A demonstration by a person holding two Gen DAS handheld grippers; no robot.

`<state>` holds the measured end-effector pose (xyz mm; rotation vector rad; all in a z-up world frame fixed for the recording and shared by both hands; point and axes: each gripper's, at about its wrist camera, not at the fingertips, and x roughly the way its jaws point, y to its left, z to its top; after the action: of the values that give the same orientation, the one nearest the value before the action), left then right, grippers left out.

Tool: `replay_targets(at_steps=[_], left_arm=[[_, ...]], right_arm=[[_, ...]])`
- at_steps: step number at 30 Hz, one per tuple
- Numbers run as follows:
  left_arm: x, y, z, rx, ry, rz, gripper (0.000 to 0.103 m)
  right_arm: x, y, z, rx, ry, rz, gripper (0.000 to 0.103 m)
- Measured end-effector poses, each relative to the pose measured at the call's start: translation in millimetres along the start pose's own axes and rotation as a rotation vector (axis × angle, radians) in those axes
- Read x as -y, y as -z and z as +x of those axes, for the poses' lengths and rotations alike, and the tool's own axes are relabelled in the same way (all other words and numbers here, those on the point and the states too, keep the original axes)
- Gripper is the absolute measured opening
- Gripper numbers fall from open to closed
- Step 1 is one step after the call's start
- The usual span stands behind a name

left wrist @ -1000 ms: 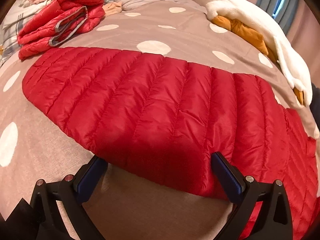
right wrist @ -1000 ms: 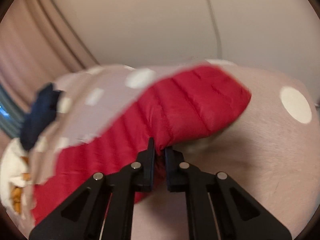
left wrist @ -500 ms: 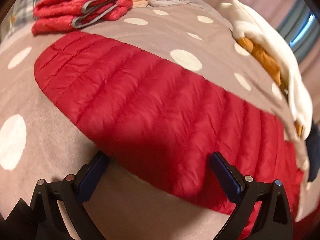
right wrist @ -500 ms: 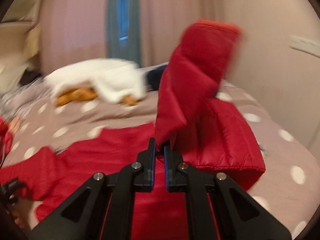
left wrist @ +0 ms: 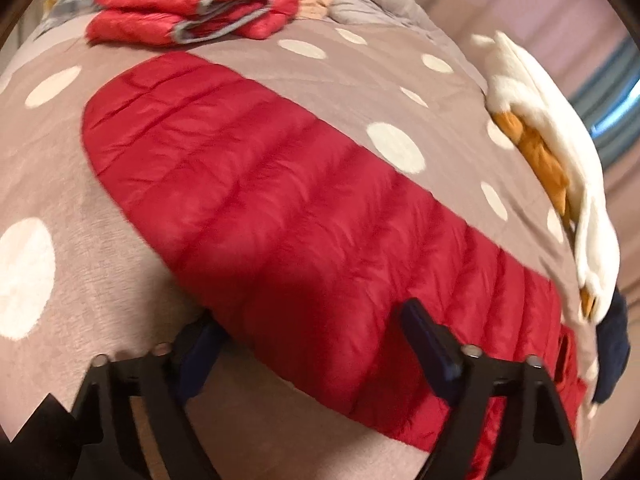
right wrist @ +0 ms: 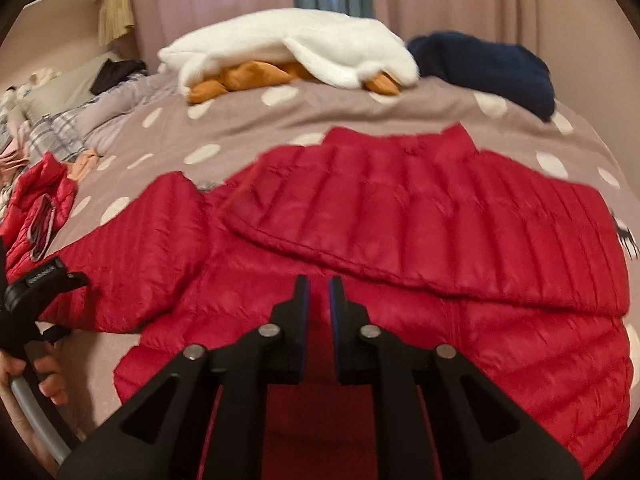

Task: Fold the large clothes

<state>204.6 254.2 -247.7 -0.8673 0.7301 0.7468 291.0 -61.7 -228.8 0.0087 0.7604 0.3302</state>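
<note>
Red puffer jacket (right wrist: 400, 248) spread on the spotted bed cover (right wrist: 248, 120), one sleeve folded across its body.

The right sleeve (right wrist: 420, 224) lies flat over the jacket's chest, while the other sleeve (left wrist: 248, 184) stretches out to the side over the cover. The right gripper (right wrist: 319, 292) hangs just above the jacket's middle, its jaws a narrow gap apart and opening, with nothing between them. The left gripper (left wrist: 308, 328) straddles the outstretched sleeve's near edge, its jaws wide and closing, pads not yet pressing the fabric. A hand (right wrist: 36, 376) holds that gripper's handle. Further off lie a folded red jacket (left wrist: 192, 12), a white fleece (right wrist: 296, 48) over something orange, and a navy garment (right wrist: 484, 68).
</note>
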Motion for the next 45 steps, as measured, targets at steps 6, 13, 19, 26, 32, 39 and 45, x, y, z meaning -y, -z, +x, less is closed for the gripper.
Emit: replay_targets(at_steps=[6,13,19,26,32,39,45], left_arm=[[1,-1,-2,0.012,-0.045,0.027,0.052],[-9,-9,-2,-0.054,0.054,-0.023,0.021],[-31,-21,-9,-0.089,0.221,-0.126,0.012],[6,-17,-51,0.116,0.120,0.107,0.012],[47,4,-60,0.165,0.101,0.293,0.012],[74,34,-65,0.249,0.010,0.446,0.012],[89,59,-74,0.297,-0.019,0.504,0.012]], right_arm=[[25,3,-37,0.045,0.021,0.049,0.072],[59,13,-64,0.031,0.134,0.002,0.076],[107,33,-81,0.064,0.190,0.077,0.083],[169,43,-73,-0.009,0.204,0.294,0.083],[194,41,-88,0.059,0.335,0.329,0.083],[216,46,-95,0.064,0.506,0.387,0.073],[226,46,-105,0.090,0.533,0.423,0.063]])
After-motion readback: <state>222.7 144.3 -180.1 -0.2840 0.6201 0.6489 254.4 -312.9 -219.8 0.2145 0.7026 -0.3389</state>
